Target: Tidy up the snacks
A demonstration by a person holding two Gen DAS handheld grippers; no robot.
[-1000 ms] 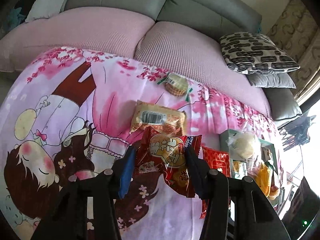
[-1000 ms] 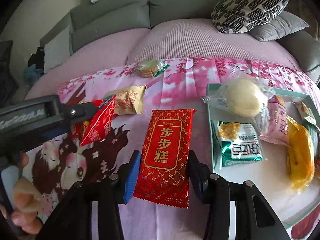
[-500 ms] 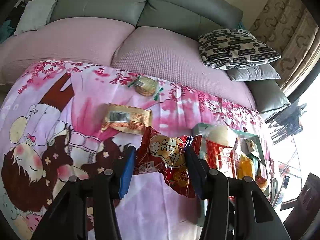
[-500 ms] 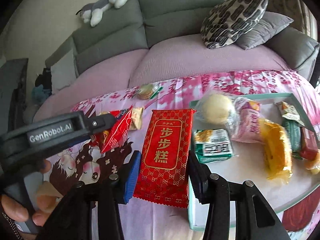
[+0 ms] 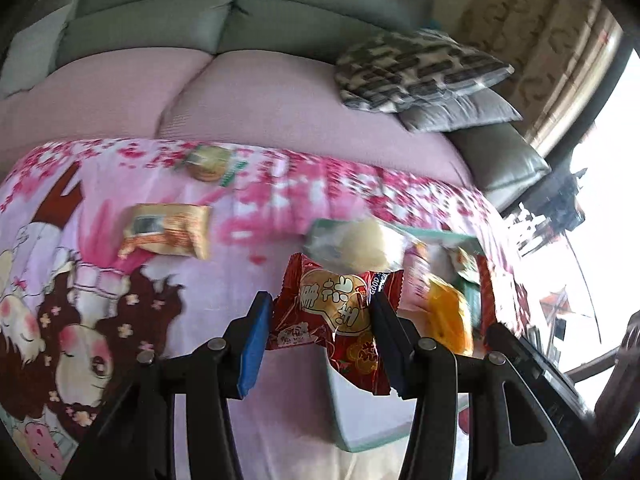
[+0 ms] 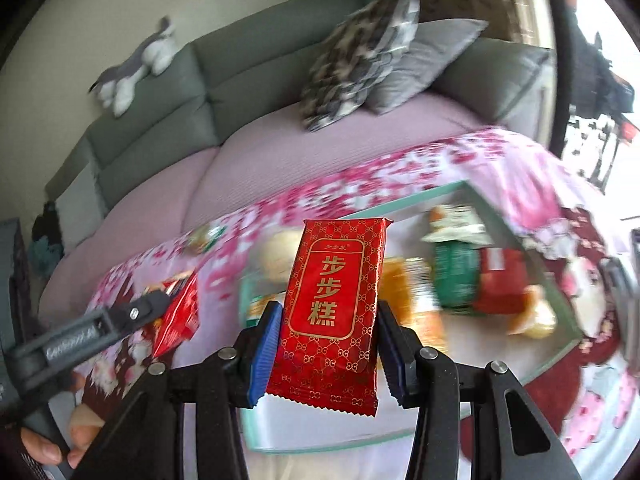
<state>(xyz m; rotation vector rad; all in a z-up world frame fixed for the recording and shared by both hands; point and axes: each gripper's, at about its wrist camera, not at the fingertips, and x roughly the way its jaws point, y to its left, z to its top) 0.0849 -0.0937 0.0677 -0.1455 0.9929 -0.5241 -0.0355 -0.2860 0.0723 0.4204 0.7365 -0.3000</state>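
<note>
Over the teal tray holding several snacks, the right gripper clamps a red cake packet and the left gripper a red snack pouch, best lowered onto bare tray floor before release.

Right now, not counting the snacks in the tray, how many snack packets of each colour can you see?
Red: 2, the crinkly red packet and the patterned red packet, both gripped.
Orange-tan: 1, the orange-tan packet on the blanket.
Clear with green ends: 1, the round biscuit on the blanket.
Total: 4
</note>
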